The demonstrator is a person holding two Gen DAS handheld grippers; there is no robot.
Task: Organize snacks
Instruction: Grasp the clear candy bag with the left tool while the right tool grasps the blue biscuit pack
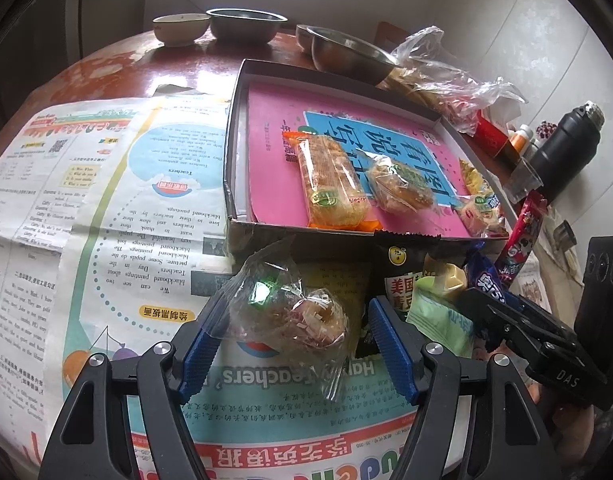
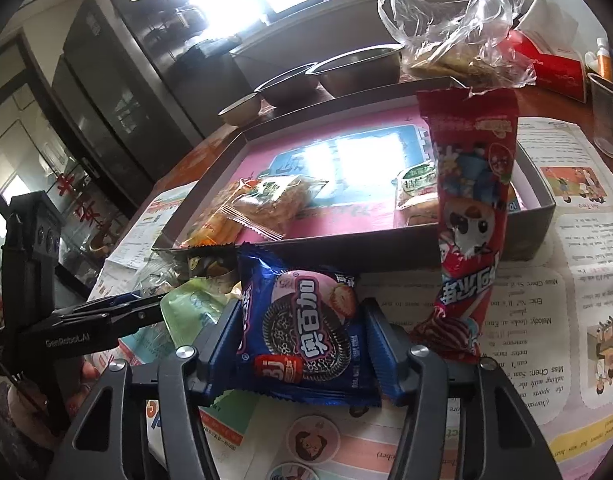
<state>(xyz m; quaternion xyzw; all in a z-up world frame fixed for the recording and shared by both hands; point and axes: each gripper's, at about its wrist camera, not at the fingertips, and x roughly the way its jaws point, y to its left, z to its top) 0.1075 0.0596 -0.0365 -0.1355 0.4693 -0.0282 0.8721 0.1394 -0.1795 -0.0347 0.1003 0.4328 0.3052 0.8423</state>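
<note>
A clear-wrapped flaky pastry (image 1: 294, 312) lies on the newspaper between the blue pads of my left gripper (image 1: 296, 304). Its wrapper brushes the left pad and a gap shows at the right pad, so the gripper is open. My right gripper (image 2: 301, 306) is shut on a blue cookie packet (image 2: 302, 328), which spans from pad to pad. A red stick packet (image 2: 474, 208) leans upright against the shallow cardboard box (image 2: 386, 248). The box, lined with a pink book, holds an orange biscuit pack (image 1: 330, 180), a round pastry (image 1: 398, 184) and a yellow pack (image 1: 482, 200).
Green (image 1: 438, 312) and black (image 1: 398, 276) packets are piled between the grippers at the box front. Bowls (image 1: 246, 24), a metal basin (image 1: 346, 52) and a plastic bag (image 1: 446, 76) stand behind the box. A black flask (image 1: 570, 148) and clear cup (image 2: 610, 116) stand right. Newspaper (image 1: 106, 200) covers the table.
</note>
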